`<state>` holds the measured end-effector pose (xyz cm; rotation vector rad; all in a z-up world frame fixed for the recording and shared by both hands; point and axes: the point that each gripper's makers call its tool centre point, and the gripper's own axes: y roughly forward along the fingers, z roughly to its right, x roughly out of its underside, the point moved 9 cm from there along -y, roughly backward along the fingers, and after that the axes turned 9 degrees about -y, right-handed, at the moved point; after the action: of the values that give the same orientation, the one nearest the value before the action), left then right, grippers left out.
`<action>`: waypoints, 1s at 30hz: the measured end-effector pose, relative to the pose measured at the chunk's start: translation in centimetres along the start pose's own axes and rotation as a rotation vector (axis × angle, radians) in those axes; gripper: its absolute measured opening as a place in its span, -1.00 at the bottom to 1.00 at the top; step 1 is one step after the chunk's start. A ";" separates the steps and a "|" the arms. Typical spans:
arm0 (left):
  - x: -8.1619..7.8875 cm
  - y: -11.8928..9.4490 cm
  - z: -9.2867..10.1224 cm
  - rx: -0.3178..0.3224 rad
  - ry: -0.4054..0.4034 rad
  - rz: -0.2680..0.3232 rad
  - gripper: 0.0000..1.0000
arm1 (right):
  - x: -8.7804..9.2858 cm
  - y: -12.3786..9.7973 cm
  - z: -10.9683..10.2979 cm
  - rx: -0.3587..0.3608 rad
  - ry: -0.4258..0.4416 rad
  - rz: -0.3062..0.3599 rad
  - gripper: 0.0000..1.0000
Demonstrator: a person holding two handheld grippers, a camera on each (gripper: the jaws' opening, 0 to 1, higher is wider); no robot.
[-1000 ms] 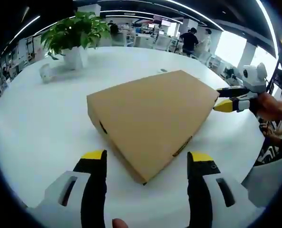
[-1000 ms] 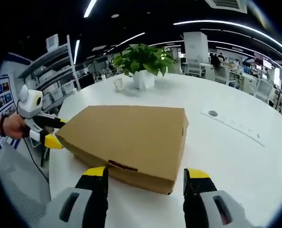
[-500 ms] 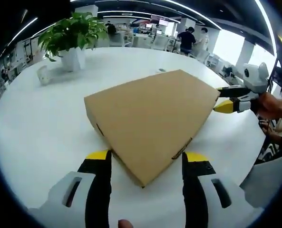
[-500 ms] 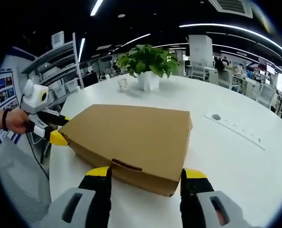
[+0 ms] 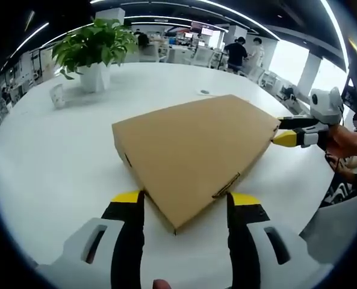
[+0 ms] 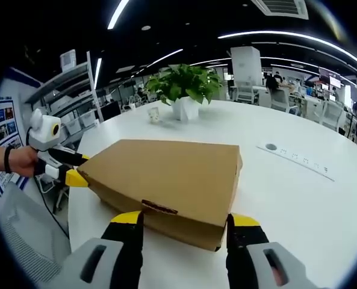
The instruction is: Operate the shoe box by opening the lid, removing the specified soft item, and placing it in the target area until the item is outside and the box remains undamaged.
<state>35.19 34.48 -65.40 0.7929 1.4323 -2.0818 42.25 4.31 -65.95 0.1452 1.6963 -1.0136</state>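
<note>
Since the earlier frames both grippers have closed in on the shoe box (image 5: pixel 193 158), whose near edges now sit between the jaw tips. The box lies closed on the white table (image 5: pixel 52 162). Left gripper (image 5: pixel 181 201): jaws apart, straddling the near corner. Right gripper (image 6: pixel 184 224): jaws apart, straddling the front edge beside the lid tab (image 6: pixel 159 208). The right gripper is nearer the lid's opening edge.

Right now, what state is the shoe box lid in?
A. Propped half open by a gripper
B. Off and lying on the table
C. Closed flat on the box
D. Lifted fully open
C: the shoe box lid lies flat and shut, its top unbroken in both views, with no gap along the front edge.
</note>
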 end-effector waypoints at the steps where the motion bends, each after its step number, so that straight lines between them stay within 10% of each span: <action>1: 0.0 -0.2 -0.1 -0.001 0.002 -0.001 0.05 | 0.0 -0.1 -0.1 0.000 0.000 0.000 0.03; 30: 1.4 -4.0 -0.4 0.000 -0.042 0.039 0.00 | -0.9 -1.7 -3.2 -0.011 -0.008 0.031 -0.01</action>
<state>31.59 36.04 -63.83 0.7663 1.3840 -2.0571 39.34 5.76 -64.13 0.1597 1.6870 -0.9809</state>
